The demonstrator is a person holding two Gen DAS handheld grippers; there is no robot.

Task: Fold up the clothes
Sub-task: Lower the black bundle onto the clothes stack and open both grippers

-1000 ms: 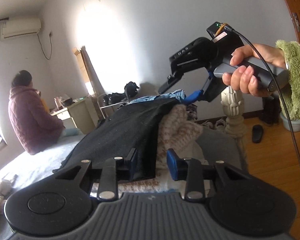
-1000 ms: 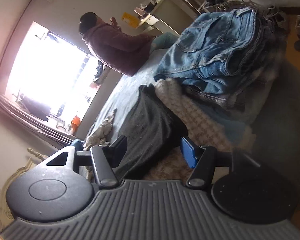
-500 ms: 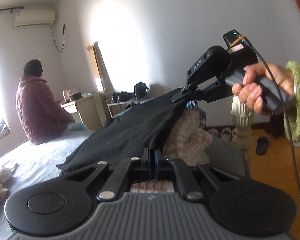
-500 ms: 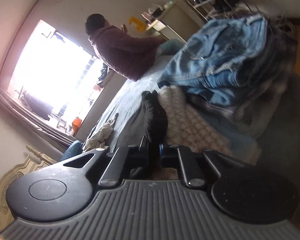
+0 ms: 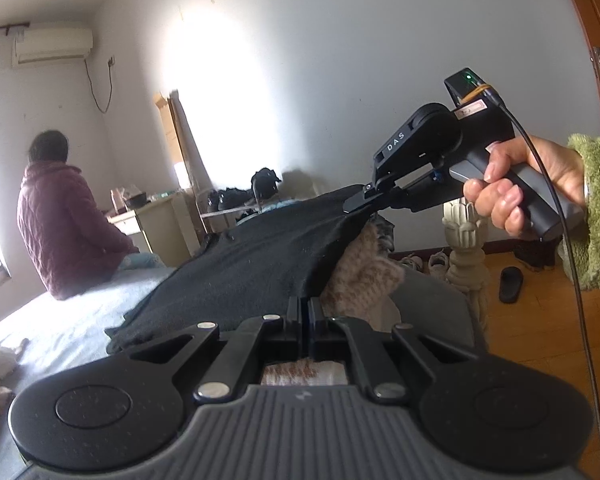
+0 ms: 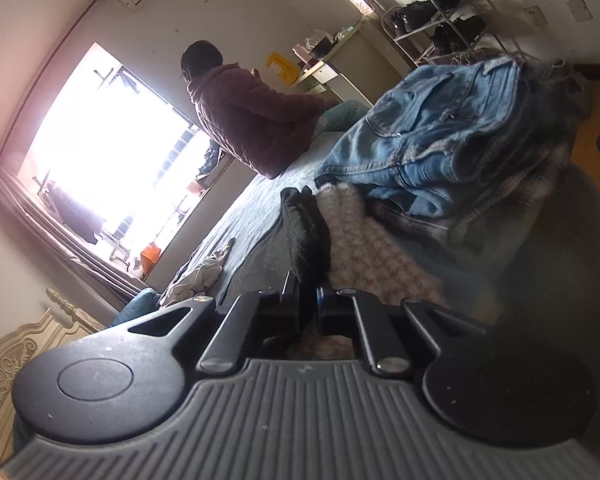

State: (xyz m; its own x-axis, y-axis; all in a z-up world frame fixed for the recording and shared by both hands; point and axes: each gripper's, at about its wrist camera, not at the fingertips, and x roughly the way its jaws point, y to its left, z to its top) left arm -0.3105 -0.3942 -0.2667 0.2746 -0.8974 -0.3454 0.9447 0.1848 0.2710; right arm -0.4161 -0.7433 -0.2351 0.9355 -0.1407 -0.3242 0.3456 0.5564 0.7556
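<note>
On the bed, beside the cream knit, the black garment stretches taut between both claws. Only the right wrist view shows the jeans pile behind the knit. The left claw is clamped on the garment's near edge and the right claw on its far corner.

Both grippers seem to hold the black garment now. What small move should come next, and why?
Probably lift both grippers together to raise the black garment clear of the knitted sweater. The left gripper and right gripper are each shut on an edge, and the cloth between them is already fairly taut.
</note>
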